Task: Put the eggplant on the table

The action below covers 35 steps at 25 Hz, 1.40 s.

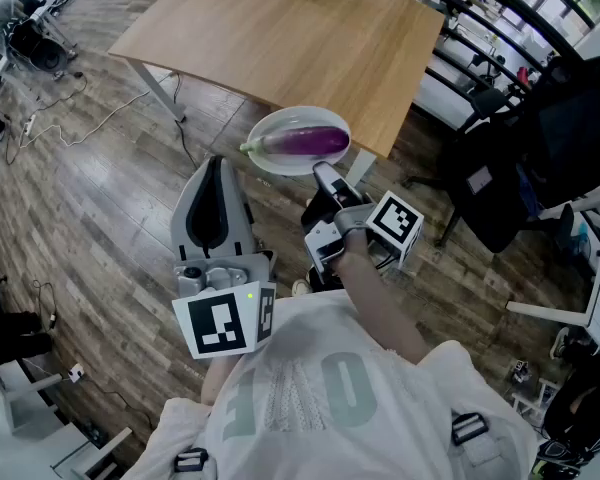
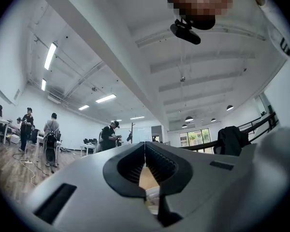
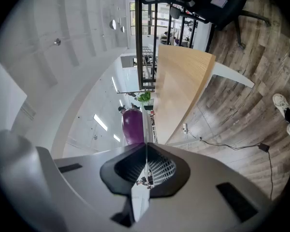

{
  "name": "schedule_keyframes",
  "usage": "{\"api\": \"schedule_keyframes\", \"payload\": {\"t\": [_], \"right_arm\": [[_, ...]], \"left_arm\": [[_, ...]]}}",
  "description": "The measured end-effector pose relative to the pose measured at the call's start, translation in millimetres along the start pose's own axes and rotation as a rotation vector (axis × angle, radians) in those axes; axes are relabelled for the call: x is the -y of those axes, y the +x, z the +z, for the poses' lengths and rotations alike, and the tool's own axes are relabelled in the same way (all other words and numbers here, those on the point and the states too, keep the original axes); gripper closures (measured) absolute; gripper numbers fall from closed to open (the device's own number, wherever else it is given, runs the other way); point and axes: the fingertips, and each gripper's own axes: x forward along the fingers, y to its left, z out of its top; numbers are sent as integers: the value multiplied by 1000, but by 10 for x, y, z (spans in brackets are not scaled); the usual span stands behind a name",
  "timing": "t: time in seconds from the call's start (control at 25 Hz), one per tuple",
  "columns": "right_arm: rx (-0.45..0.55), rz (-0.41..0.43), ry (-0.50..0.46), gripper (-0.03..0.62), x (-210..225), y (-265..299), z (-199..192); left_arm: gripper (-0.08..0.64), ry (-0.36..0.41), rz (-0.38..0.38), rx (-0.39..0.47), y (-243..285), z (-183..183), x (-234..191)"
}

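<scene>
Head view steeply down; left gripper view toward ceiling (image 2: 208, 71); right shares table (image 1: 280, 38) (image 3: 181, 81).

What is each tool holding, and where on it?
The right tool grips the plate by its near rim, eggplant lying on it; left tool holds nothing.

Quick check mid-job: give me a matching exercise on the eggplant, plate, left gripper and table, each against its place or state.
Things:
1. eggplant
2. plate
3. left gripper
4. table

Place or state:
A. shut and empty
B. light wood, beyond the plate
C. lying on the plate
D. rim clamped by the right gripper

Pairs: 1-C, 2-D, 3-A, 4-B
</scene>
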Motion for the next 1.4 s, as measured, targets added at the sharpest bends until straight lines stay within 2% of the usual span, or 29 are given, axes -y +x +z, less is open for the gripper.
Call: {"api": "schedule_keyframes", "payload": {"t": [0.44,0.64,0.88,1.12,1.4], "right_arm": [[38,-1,-39,568,36,-14,78],[79,6,-30,568,35,36,318],[121,17,-26,568,23,199,634],[108,23,-26,568,-43,455,1011],[94,26,-22,568,-43,757,1294]], "left_arm": [[551,40,-48,-30,292,-291,-1],[550,53,-81,-40,607,-415,59],[550,4,-59,-60,908,-559,31],[550,10,-40,-57,1380,-598,99],[551,38,-17,-76,1544,-648,170]]}}
